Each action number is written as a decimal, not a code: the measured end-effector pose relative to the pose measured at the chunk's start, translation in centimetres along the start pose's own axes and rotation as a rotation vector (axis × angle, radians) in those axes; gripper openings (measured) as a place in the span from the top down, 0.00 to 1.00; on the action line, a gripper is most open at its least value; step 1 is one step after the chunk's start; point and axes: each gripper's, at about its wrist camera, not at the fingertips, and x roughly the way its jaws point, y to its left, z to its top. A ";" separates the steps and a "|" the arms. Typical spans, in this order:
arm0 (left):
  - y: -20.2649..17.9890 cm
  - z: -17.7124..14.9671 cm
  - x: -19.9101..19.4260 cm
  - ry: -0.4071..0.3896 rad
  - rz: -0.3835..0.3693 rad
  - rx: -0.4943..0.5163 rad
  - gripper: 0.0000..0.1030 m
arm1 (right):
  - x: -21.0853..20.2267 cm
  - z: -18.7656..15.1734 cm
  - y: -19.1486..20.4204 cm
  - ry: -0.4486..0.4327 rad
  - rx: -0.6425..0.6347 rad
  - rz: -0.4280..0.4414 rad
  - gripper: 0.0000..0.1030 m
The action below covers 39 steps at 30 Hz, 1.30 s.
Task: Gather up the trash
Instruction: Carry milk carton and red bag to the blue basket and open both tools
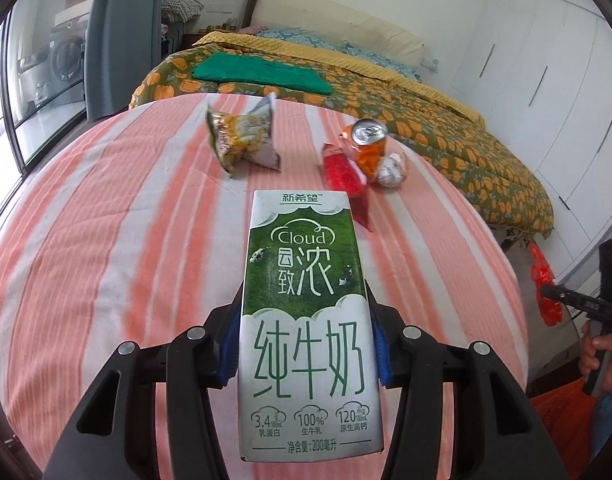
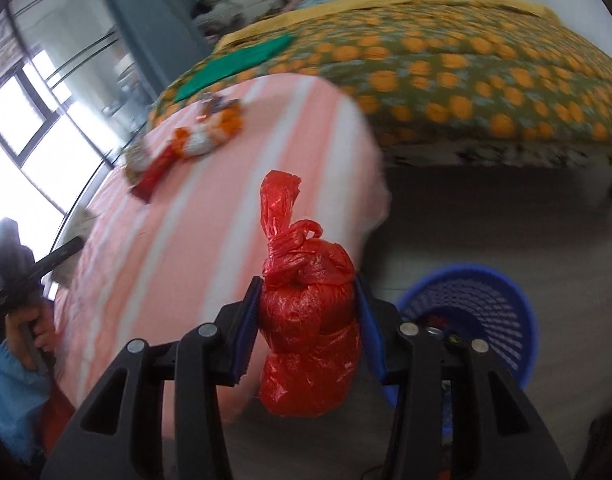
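Observation:
My left gripper is shut on a green and white milk carton and holds it above the striped table. On the table beyond it lie a crumpled snack bag, a red wrapper, an orange can and a small crumpled wrapper. My right gripper is shut on a knotted red plastic bag, held off the table's right edge, left of a blue mesh basket on the floor. The right gripper also shows at the right in the left wrist view.
A bed with an orange-flowered cover and a green cloth stands behind the table. White wardrobes line the right wall. A window and curtain are at the left. The basket holds some trash.

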 end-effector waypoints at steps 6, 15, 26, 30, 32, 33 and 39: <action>-6.2 0.1 -0.2 -0.012 -0.091 0.028 0.51 | -1.2 -0.3 -6.2 -0.040 0.107 -0.048 0.57; -19.1 1.3 0.7 -0.017 -0.279 0.156 0.51 | -3.1 1.9 -10.5 -0.133 0.123 -0.080 0.57; -30.0 -0.9 5.1 0.097 -0.419 0.213 0.51 | -1.4 -0.2 -14.9 -0.097 0.186 -0.113 0.57; -32.7 -2.5 7.6 0.157 -0.437 0.228 0.51 | -1.2 -0.7 -16.7 -0.079 0.271 -0.091 0.57; -34.0 -3.4 9.3 0.195 -0.444 0.229 0.51 | -1.2 -0.9 -17.4 -0.069 0.299 -0.076 0.57; -34.6 -3.7 10.3 0.211 -0.442 0.232 0.51 | -1.1 -1.0 -17.7 -0.060 0.305 -0.076 0.57; -37.6 -6.0 15.9 0.290 -0.394 0.265 0.51 | -0.1 -1.6 -19.2 -0.009 0.358 -0.072 0.57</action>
